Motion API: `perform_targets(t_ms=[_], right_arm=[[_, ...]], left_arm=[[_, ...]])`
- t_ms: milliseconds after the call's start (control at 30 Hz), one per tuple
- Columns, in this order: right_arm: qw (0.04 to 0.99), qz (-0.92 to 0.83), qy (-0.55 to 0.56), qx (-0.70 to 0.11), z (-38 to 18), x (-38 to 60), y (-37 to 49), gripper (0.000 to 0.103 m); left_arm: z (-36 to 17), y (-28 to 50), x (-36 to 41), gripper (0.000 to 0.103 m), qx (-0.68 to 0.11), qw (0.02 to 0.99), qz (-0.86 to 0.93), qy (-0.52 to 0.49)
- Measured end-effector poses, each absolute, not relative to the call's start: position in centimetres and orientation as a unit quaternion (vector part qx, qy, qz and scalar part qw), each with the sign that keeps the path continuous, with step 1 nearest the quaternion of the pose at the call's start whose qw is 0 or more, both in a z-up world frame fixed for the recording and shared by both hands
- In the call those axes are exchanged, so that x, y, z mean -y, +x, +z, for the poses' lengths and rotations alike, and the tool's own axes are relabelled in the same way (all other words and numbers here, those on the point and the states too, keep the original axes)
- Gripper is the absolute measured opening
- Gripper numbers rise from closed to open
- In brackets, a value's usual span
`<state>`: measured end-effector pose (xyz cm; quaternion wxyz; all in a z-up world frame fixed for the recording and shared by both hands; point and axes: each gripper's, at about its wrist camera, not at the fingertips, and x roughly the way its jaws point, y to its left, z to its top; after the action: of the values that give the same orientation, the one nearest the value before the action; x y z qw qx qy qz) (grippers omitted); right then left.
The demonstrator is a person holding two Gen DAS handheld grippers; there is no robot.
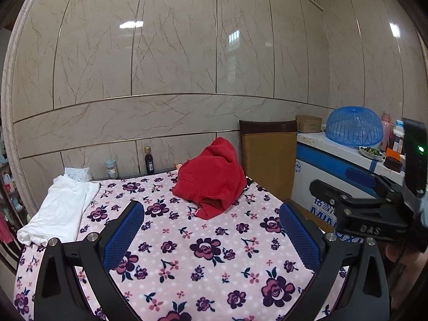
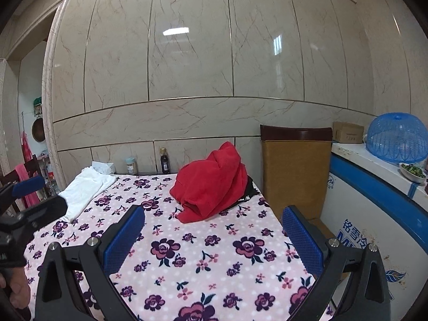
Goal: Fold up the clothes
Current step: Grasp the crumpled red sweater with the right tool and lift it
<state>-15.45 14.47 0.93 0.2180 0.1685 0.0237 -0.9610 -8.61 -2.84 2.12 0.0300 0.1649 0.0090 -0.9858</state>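
Note:
A crumpled red garment point(image 1: 212, 179) point(image 2: 214, 183) sits in a heap at the far right of the table, with dark fabric under its right side. A white garment point(image 1: 60, 204) point(image 2: 87, 188) lies roughly folded at the far left edge. My left gripper point(image 1: 211, 216) hovers open above the floral cloth point(image 1: 200, 254), well short of the red heap, nothing between its blue pads. My right gripper point(image 2: 214, 219) is open too, just in front of the red garment. Each gripper's body shows at the edge of the other view.
A floral pink cloth point(image 2: 214, 254) covers the table. A dark bottle point(image 1: 149, 160) and a small jar point(image 1: 111, 168) stand at the wall. A brown chair point(image 1: 268, 160) and a white-blue freezer point(image 2: 374, 214) with a blue mesh food cover point(image 2: 397, 139) stand to the right.

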Motion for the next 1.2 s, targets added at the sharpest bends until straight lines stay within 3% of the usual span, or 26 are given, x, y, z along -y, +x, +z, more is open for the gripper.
perform_targets(t_ms=[267,500,833,900,933,967,1067,1200], right_arm=[[0.249,-0.934,0.257,-0.013,0.6,-10.2,-30.0,0.103],[0.242,-0.893,0.375,0.058,-2.5,-6.8,-43.7,0.102],[0.209,-0.855,0.459,0.118,-7.5,-3.2,-54.5,0.096],[0.189,-0.853,0.471,0.121,-8.5,-3.1,-55.6,0.089],[0.184,-0.849,0.48,0.125,-9.0,-3.1,-56.1,0.08],[0.187,-0.843,0.485,0.135,-9.3,-3.3,-56.4,0.062],[0.203,-0.836,0.483,0.165,-9.2,-3.9,-56.6,0.039],[0.229,-0.837,0.466,0.173,-7.5,-4.1,-55.8,0.031]], left_arm=[[-1.3,-12.0,4.2,0.103,-0.013,0.042,-0.981,0.191],[-5.4,-13.6,7.9,0.103,-0.034,0.083,-0.973,0.215],[-7.9,-14.9,9.7,0.103,-0.068,0.081,-0.964,0.246],[-8.1,-15.0,9.5,0.103,-0.066,0.078,-0.963,0.25],[-8.1,-15.0,9.5,0.103,-0.066,0.078,-0.963,0.251],[-8.1,-15.0,9.5,0.103,-0.065,0.08,-0.963,0.25],[-8.2,-15.1,9.8,0.103,-0.067,0.085,-0.962,0.253],[-8.4,-15.3,10.2,0.103,-0.072,0.09,-0.96,0.255]])
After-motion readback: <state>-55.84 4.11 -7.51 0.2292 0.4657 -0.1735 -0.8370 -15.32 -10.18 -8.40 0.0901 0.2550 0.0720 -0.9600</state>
